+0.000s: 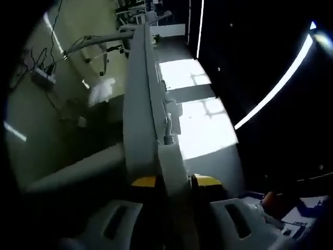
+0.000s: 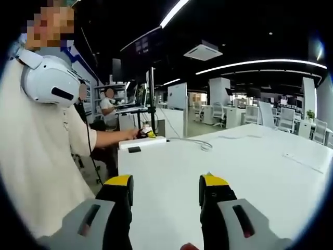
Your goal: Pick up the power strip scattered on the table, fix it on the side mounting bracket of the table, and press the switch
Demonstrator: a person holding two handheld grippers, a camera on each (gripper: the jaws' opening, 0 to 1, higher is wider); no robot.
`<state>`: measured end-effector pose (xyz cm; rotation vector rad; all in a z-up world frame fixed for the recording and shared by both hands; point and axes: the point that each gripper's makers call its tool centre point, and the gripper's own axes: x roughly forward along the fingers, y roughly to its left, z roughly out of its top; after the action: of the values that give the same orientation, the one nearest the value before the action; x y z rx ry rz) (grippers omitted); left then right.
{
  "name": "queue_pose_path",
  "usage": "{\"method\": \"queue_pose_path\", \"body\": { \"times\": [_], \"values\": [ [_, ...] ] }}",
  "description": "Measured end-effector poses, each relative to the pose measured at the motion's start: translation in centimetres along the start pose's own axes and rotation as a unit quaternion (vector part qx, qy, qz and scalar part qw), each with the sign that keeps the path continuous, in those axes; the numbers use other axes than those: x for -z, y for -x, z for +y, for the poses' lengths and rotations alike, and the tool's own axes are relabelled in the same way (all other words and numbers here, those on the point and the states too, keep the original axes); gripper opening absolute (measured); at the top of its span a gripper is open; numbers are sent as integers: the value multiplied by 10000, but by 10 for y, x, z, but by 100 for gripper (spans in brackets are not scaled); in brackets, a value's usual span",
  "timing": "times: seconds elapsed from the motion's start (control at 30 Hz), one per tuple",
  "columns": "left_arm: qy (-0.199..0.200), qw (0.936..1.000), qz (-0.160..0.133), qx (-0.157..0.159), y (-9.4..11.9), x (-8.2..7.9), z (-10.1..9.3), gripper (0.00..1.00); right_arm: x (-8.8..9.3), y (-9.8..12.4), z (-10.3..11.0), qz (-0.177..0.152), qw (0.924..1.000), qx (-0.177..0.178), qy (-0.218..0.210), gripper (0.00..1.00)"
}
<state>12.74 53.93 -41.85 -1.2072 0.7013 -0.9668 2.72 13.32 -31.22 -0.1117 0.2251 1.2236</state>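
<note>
Holding the power strip (image 1: 148,99) in my left gripper (image 1: 174,200), jaws clamped on its near end, so the long grey body runs straight out ahead of the camera. Gripping it by the end like that should let me swing the far part toward the side bracket, though I can't pick out the bracket itself here. Its cord (image 1: 93,40) trails off the far end over the floor (image 1: 62,125).

My right gripper (image 2: 165,195) hangs over the white table (image 2: 250,172), jaws apart with nothing between them, probably free for the switch later. On the table's far corner I can see the strip in the left gripper (image 2: 143,136).

No bins or trays around, so nothing to report inside anything.
</note>
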Motion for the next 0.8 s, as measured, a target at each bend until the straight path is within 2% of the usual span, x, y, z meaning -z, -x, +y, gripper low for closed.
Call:
{"method": "queue_pose_path", "body": {
  "times": [0.13,0.2,0.3,0.43,0.5,0.57,0.6,0.63,0.73,0.8],
  "values": [
    [-249,9997,-41,-68,0,2,0,30,1,0,-4,-46,10000,14,-31,47],
    [-578,9983,-47,-85,0,2,0,31,1,-1,-5,-61,10000,8,-54,47],
    [-666,9976,-23,-162,0,4,-1,32,2,-3,-5,-55,10000,7,-82,47],
    [-991,9946,-28,-291,-3,7,-4,33,3,-2,-6,-41,10000,0,-87,47],
    [-1172,9926,-79,-307,2,1,-1,34,2,-1,-6,-57,9999,6,-97,47],
    [-1622,9864,-120,-244,4,0,-1,36,2,0,-7,-61,9999,15,-101,47],
    [-1883,9814,-269,-275,6,-4,-2,38,2,0,-6,-61,9999,15,-102,47],
    [-1986,9792,-267,-315,9,-5,-1,38,3,0,-6,-57,9999,12,-112,47],
    [-2012,9783,-291,-395,13,-7,-1,37,4,1,-5,-53,9999,7,-139,47],
    [-2284,9710,-481,-520,18,-17,0,38,5,1,-5,-44,9999,13,-129,47]
  ]
}}
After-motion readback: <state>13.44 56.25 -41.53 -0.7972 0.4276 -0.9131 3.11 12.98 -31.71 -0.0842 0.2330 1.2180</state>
